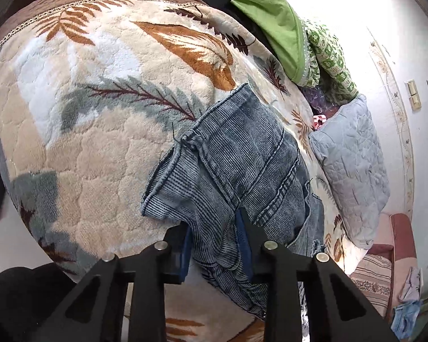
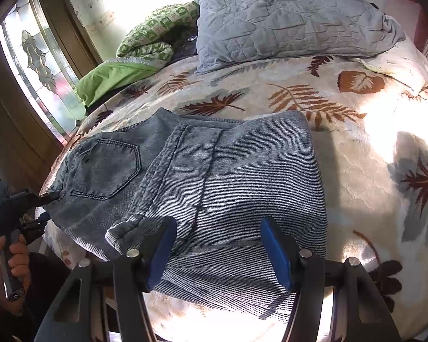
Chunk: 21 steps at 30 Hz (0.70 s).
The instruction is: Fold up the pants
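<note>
left wrist: pants (image 1: 236, 171) lie folded on the bed (image 1: 100, 142), near its edge, hem ends pointing up-frame. left gripper (image 1: 214, 236) has its jaws straddling a fold of denim, blue pads on either side of it; looks like it grips the cloth, probably to carry the near end over for the next fold. can't confirm the pads actually press, since the cloth hides their tips. lower part of the pants is cut off behind the gripper. a grey pillow (image 1: 353, 171) and a green blanket (image 1: 271, 20) sit well clear at the far side.

right wrist: right gripper (image 2: 218, 252) hovers over the near edge of the folded pants, jaws spread wide, holding nothing; likely lining up to take that edge. back pocket (image 2: 108, 168) faces up. left gripper shows at the left edge at the waist end, but its jaws are too dark and small to read. a hand (image 2: 10, 259) holds its handle.
</note>
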Each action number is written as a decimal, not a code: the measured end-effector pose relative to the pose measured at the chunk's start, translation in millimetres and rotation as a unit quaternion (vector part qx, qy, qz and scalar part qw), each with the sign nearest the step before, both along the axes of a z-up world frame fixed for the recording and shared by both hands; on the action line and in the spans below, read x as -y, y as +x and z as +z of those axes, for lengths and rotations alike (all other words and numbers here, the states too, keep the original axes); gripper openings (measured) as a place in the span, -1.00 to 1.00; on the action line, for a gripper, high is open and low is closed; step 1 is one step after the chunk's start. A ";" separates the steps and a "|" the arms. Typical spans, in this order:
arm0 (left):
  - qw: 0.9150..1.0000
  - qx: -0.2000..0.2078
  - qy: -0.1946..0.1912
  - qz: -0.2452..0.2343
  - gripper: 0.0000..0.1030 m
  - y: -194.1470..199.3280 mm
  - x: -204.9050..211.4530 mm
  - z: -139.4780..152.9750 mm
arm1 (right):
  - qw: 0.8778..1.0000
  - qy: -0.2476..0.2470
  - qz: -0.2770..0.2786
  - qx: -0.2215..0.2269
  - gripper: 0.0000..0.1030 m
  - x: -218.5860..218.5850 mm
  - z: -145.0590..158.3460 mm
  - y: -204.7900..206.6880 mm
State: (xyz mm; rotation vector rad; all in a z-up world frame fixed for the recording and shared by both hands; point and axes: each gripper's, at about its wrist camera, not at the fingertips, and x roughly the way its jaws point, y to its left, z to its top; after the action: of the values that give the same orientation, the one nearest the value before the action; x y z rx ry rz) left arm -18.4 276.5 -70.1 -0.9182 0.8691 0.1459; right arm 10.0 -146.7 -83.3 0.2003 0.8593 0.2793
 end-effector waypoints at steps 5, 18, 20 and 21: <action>1.000 0.008 0.023 -0.008 -0.56 -1.7 2.9 2.7 | 1.000 -0.006 -0.003 -0.006 0.26 -1.4 0.9 -0.9; 0.999 0.014 0.031 -0.023 -0.57 -0.4 2.2 5.0 | 0.981 -0.169 0.099 0.003 0.31 -109.6 -6.6 -2.1; 0.999 0.015 0.046 -0.024 -0.57 0.2 5.8 9.5 | 0.989 -0.114 0.093 -0.002 0.31 -97.8 1.5 -1.7; 0.998 0.015 0.055 -0.026 -0.57 0.5 8.2 12.4 | 0.993 -0.081 0.089 0.003 0.31 -89.3 6.9 -3.1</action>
State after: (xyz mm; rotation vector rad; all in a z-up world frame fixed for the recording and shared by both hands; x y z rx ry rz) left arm -17.9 268.2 -57.7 -0.7924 0.8468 0.1339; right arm 6.9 -57.5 -76.3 -0.0296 0.8917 0.3748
